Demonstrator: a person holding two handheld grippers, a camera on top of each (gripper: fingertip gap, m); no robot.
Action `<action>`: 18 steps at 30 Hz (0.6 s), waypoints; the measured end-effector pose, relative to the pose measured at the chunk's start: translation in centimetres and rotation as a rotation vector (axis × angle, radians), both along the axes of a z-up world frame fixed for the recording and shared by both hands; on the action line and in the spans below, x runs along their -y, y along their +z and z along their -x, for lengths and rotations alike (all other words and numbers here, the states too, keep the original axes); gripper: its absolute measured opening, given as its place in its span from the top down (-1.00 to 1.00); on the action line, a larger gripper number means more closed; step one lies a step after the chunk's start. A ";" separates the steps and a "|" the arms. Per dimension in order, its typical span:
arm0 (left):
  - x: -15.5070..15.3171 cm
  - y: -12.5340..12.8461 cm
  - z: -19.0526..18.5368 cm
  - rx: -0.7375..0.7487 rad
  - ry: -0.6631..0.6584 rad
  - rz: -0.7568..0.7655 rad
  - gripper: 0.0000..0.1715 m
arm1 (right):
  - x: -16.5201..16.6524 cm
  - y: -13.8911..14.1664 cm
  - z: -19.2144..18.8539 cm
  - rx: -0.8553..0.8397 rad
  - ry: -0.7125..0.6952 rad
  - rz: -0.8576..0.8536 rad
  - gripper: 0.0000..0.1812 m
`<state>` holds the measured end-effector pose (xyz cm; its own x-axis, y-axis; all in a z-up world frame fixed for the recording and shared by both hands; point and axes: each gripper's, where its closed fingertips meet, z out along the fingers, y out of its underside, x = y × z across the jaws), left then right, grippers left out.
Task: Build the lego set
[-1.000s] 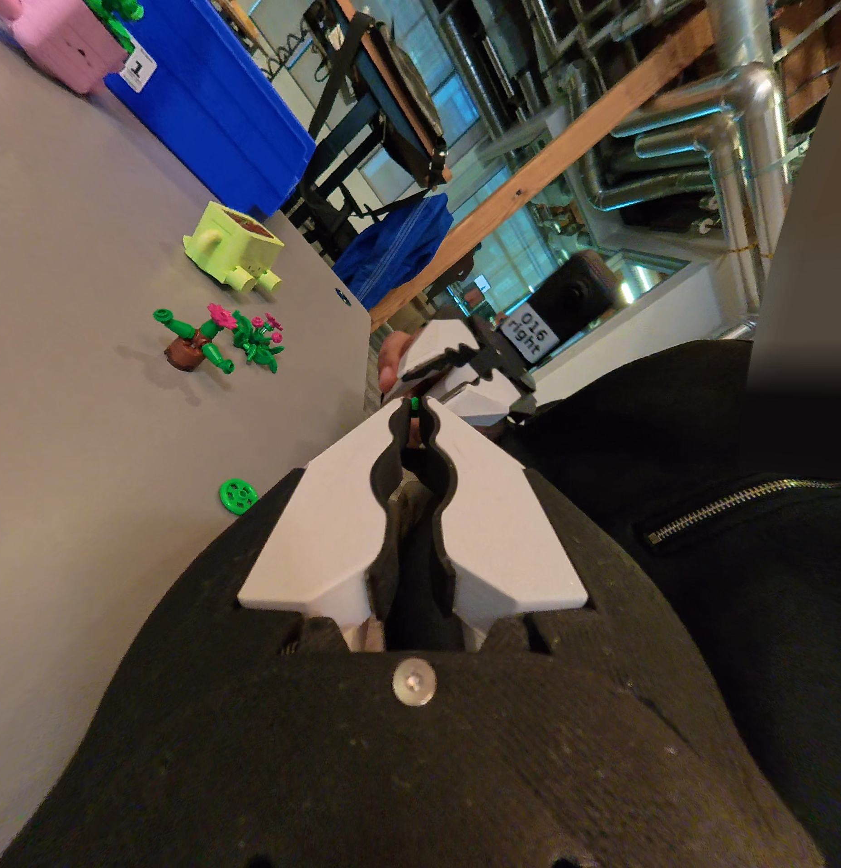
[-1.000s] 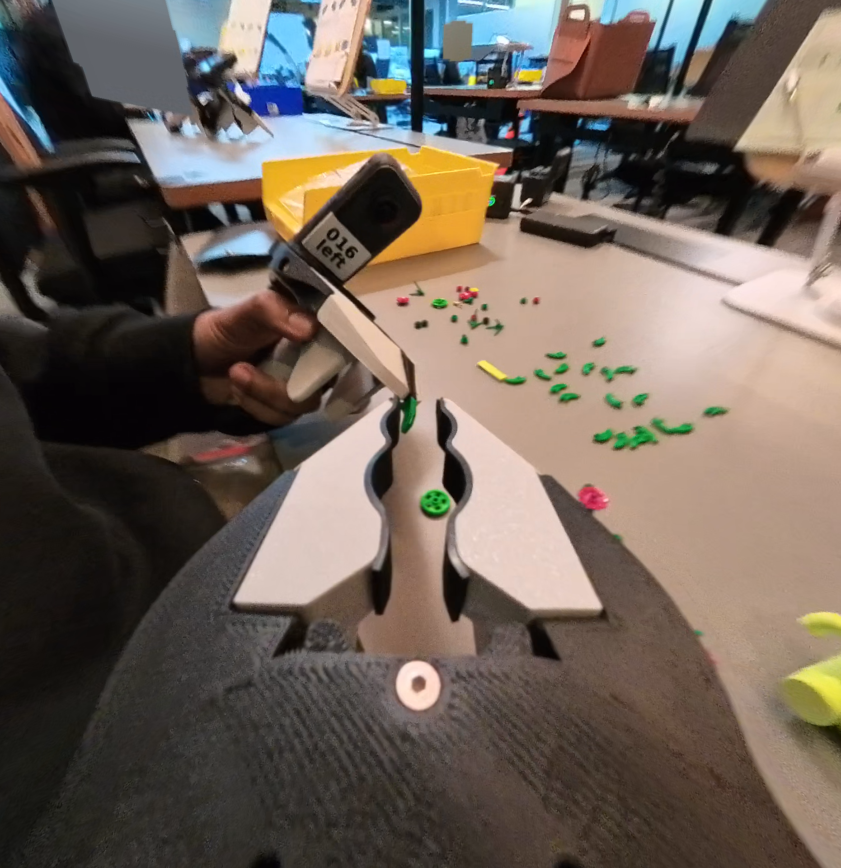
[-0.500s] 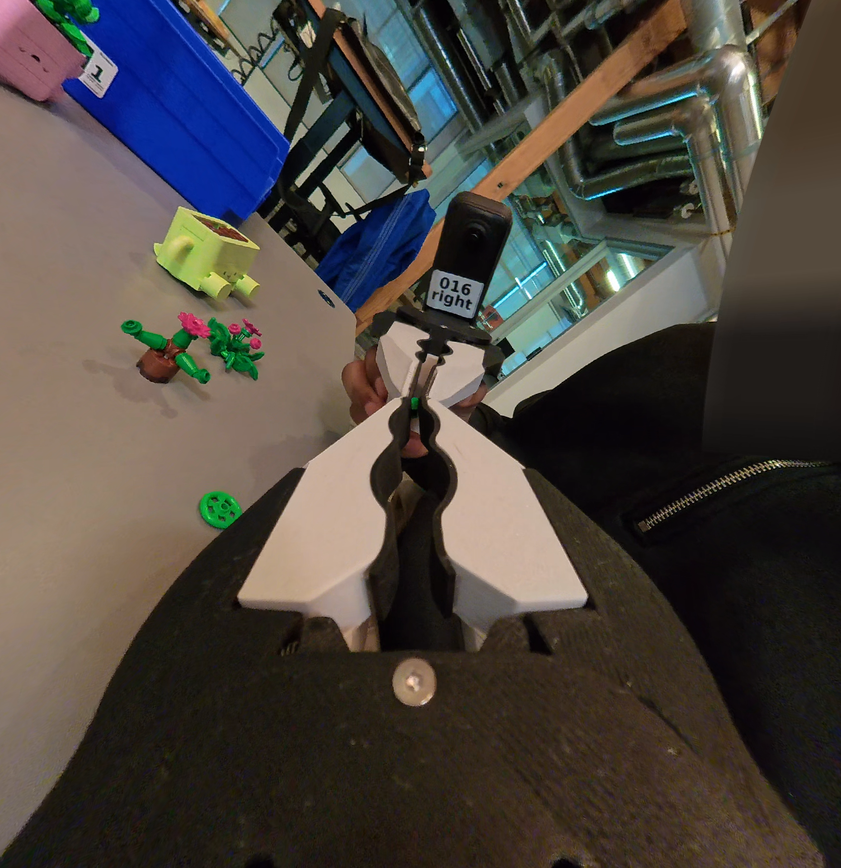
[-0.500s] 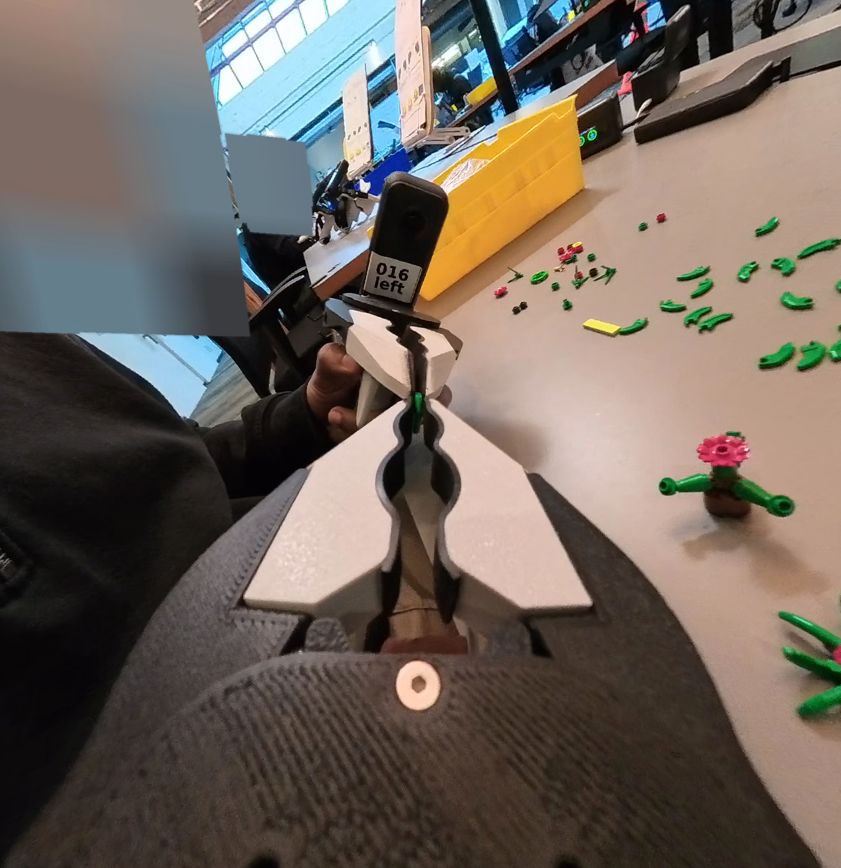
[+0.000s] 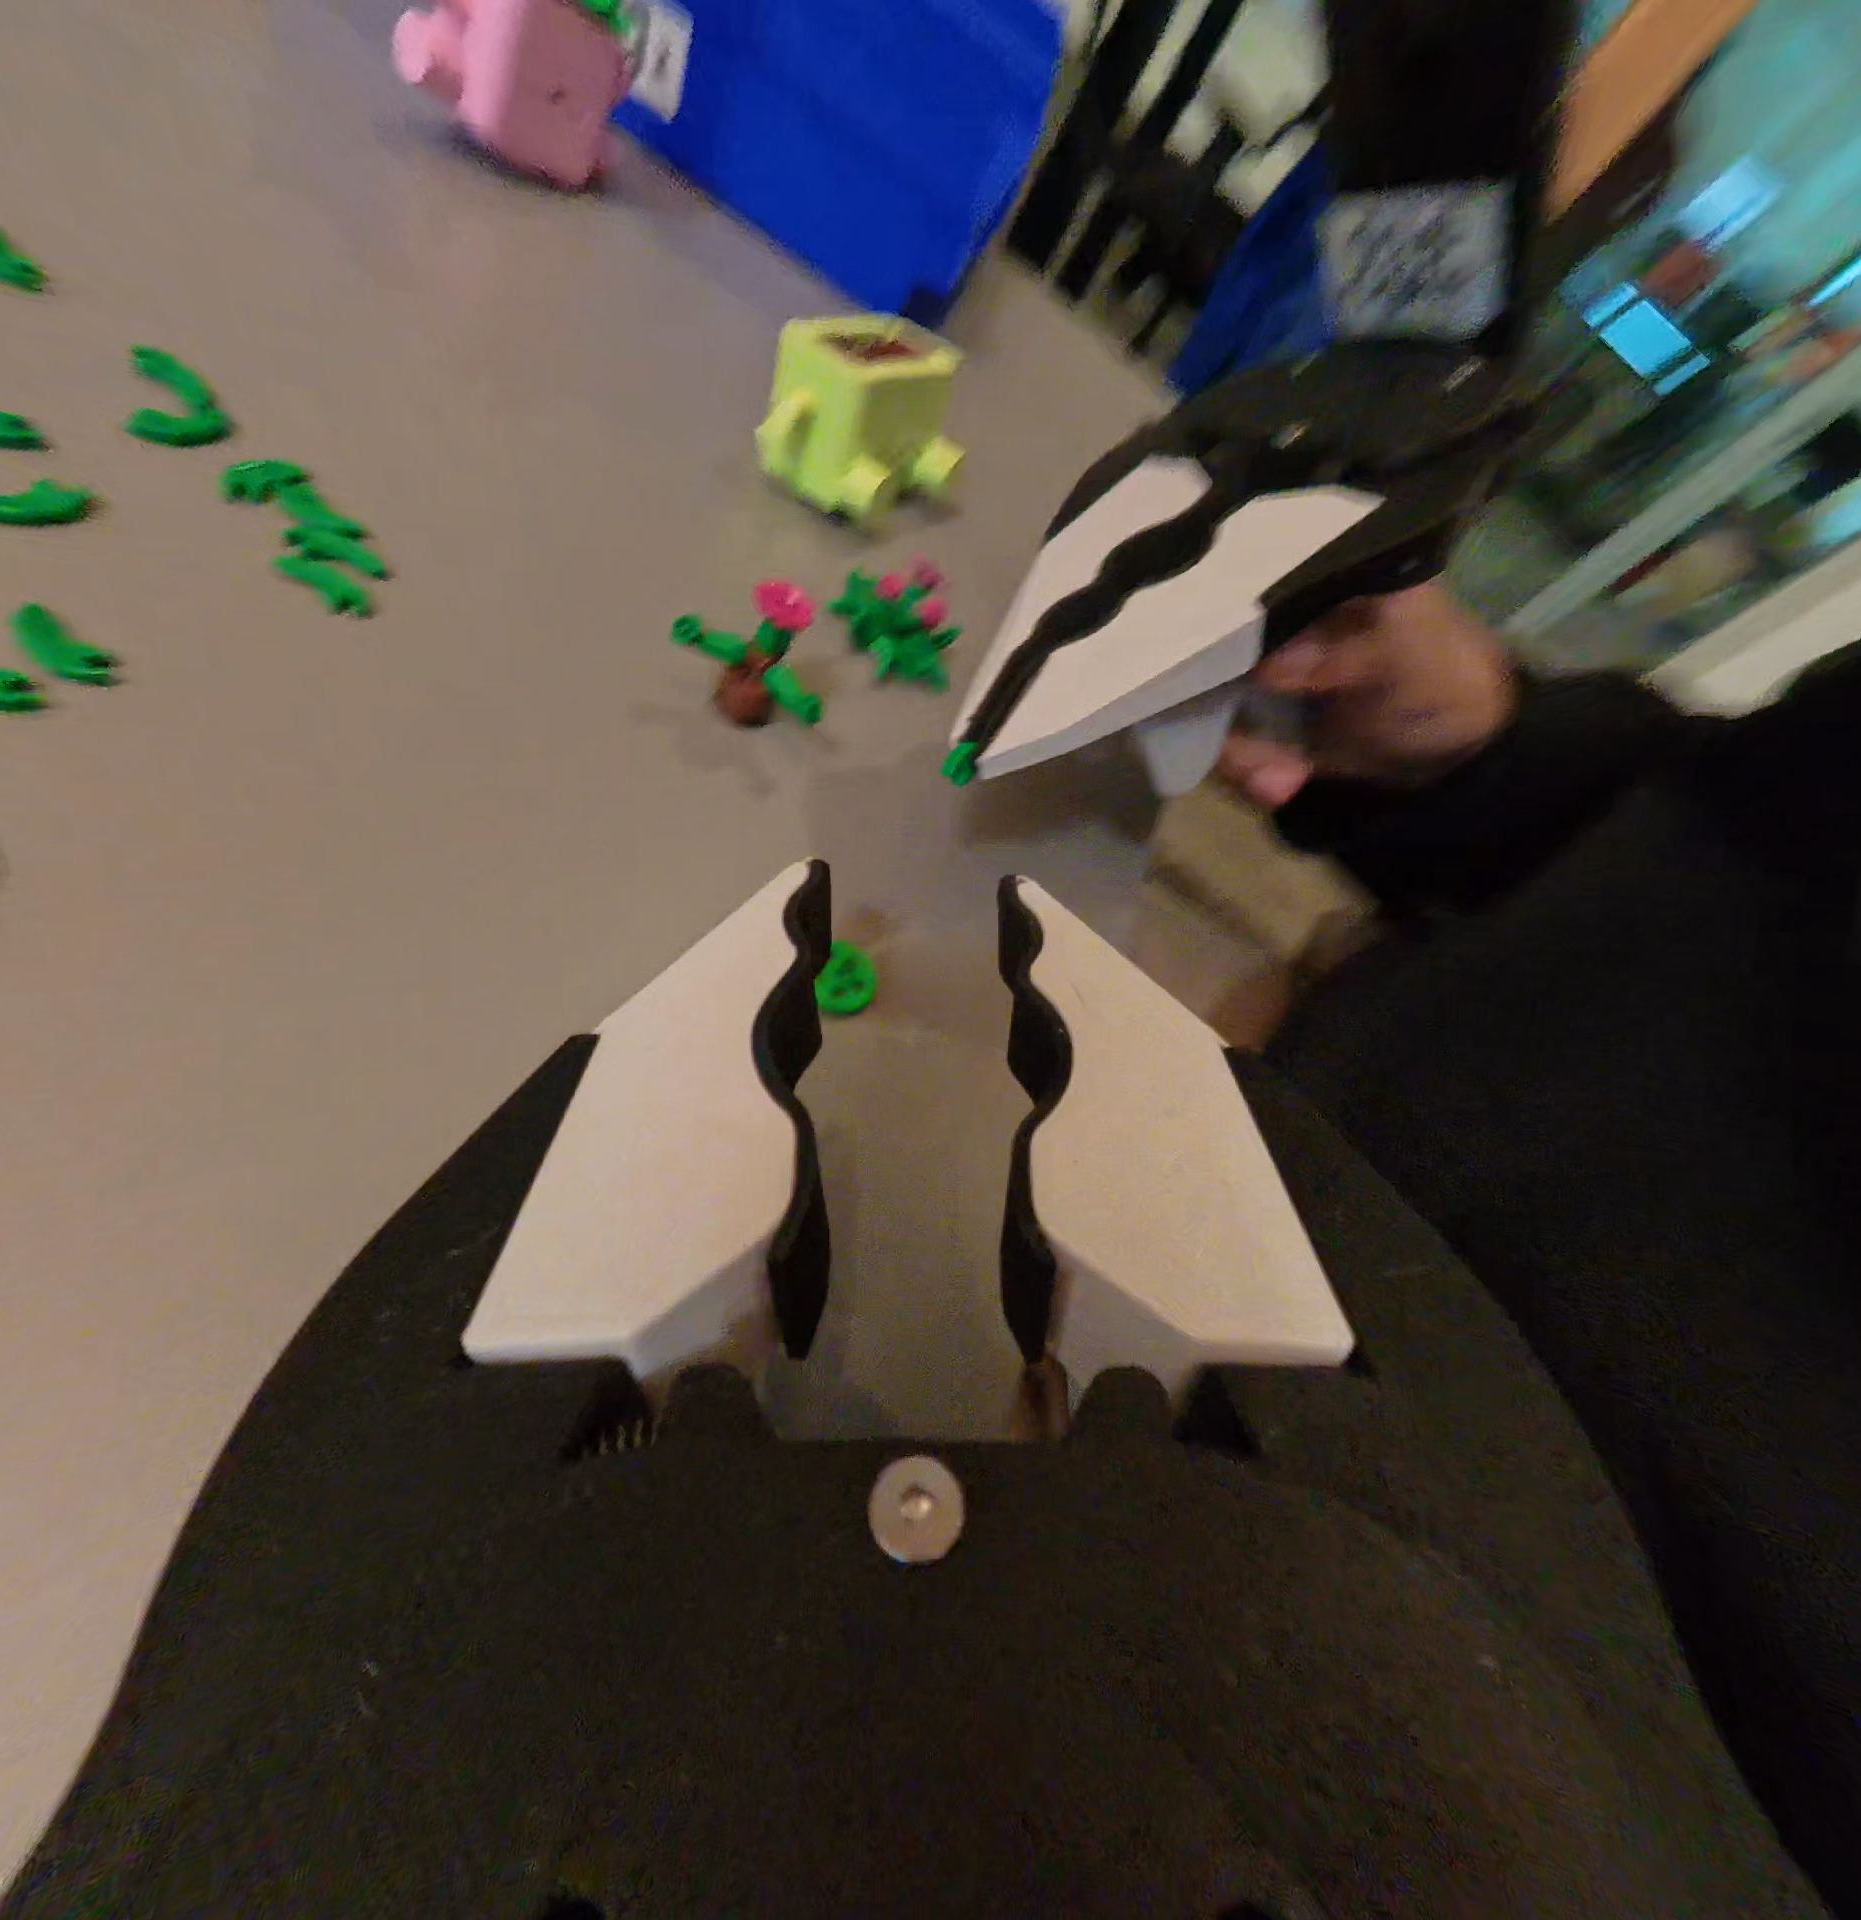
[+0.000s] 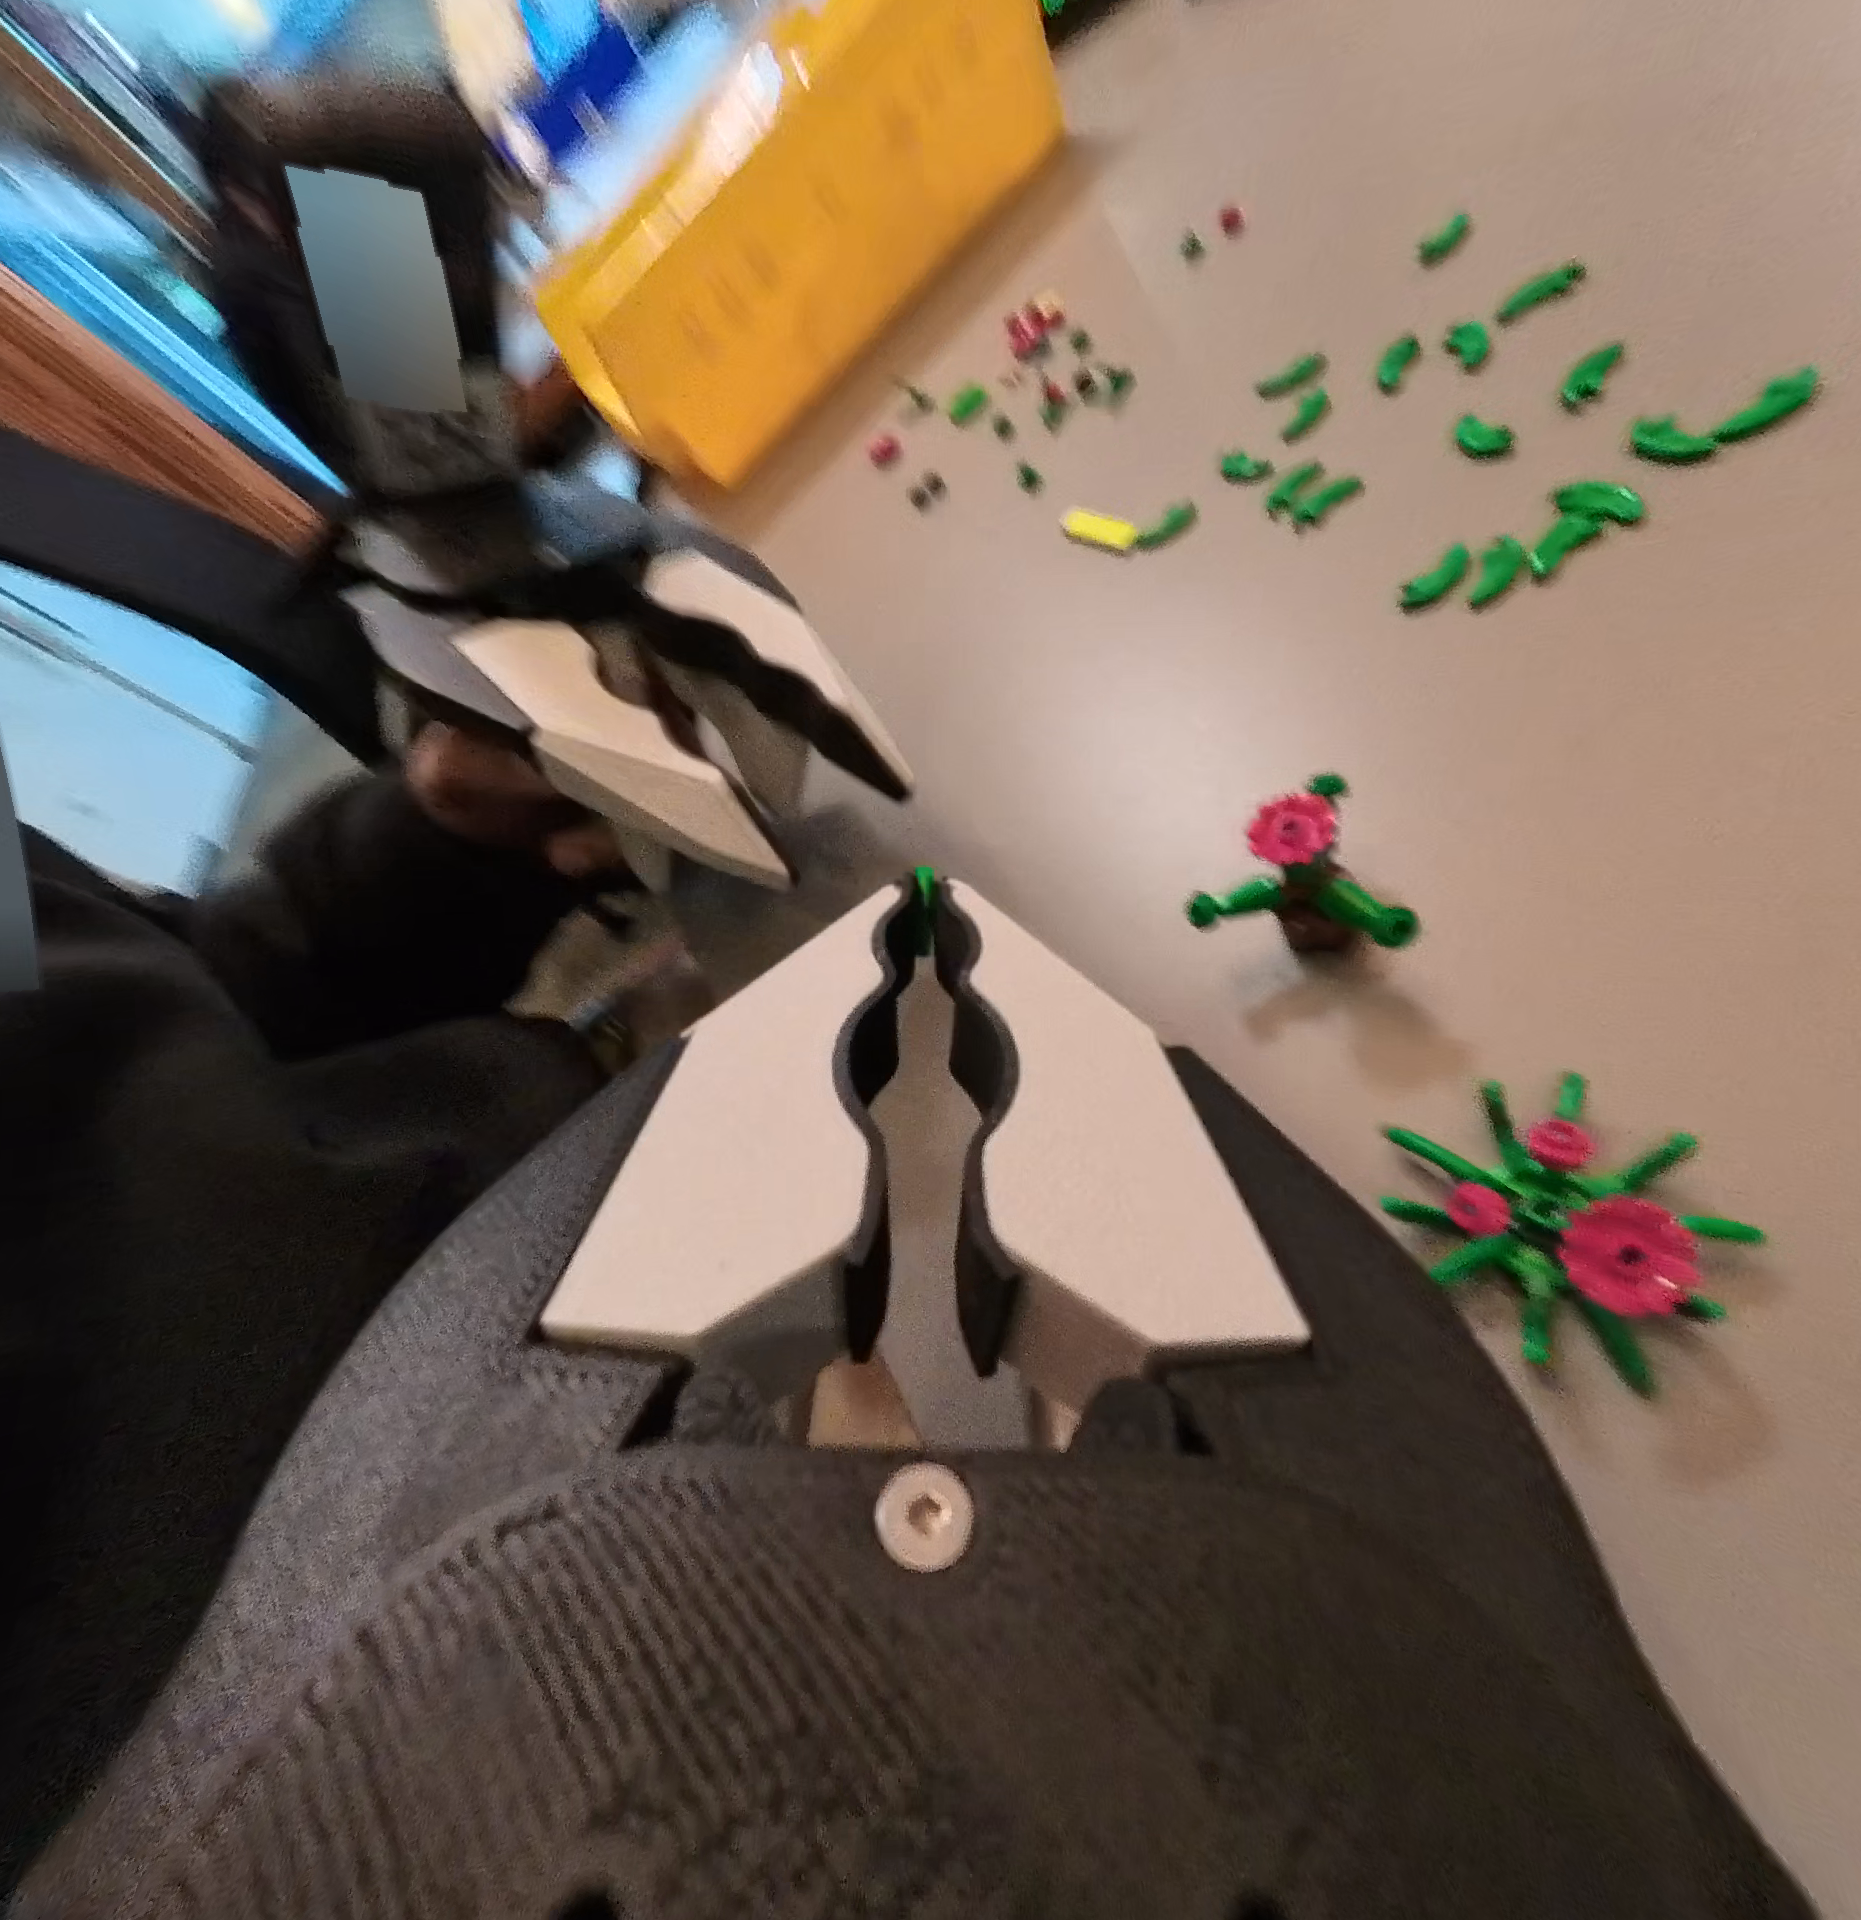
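My left gripper (image 5: 913, 883) is open and empty above the grey table (image 5: 386, 883); a round green piece (image 5: 845, 979) lies on the table between its fingers. My right gripper (image 6: 924, 902) is shut on a small green stem piece (image 6: 922, 900), which also shows at its tips in the left wrist view (image 5: 957, 765). The right gripper (image 5: 973, 756) hangs up and to the right of the left one. A small flower stalk with a pink bloom and brown base (image 5: 760, 665) (image 6: 1305, 883) stands beyond, next to a leafy flower cluster (image 5: 900, 629) (image 6: 1570, 1226).
A lime-green pot (image 5: 864, 426) and a pink pot (image 5: 521, 73) stand farther back by a blue bin (image 5: 853, 135). Several loose green leaf pieces (image 5: 313, 540) (image 6: 1508, 457) are scattered on the table. A yellow bin (image 6: 801, 239) stands at the far side. A dark sleeve lies along the near edge. Only a small space, under 4 cm, lies between the two pairs of fingers.
The left gripper has opened and let go of the green stem piece; the right gripper has shut on it. Both grippers have pulled apart and swung down toward the table.
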<state>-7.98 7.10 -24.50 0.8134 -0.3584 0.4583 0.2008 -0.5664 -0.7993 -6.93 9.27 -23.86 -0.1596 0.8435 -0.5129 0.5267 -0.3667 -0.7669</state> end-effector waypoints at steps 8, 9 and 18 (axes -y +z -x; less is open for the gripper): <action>0.3 -4.0 -0.4 -0.350 -0.016 0.120 0.64 | 1.0 -3.9 0.1 0.188 0.121 -0.328 0.99; 0.3 -4.1 -0.5 -0.359 -0.016 0.120 0.64 | 1.1 -4.1 0.2 0.195 0.135 -0.347 0.99; 0.3 -4.6 -0.5 -0.390 -0.022 0.144 0.81 | 1.8 -4.9 0.6 0.225 0.209 -0.436 0.99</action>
<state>-7.48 6.82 -29.09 0.9288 -0.3323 0.1638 -0.1148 -0.6785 -0.7256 -7.57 7.42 -28.77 -0.2733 0.9480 -0.1631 0.7235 0.0908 -0.6844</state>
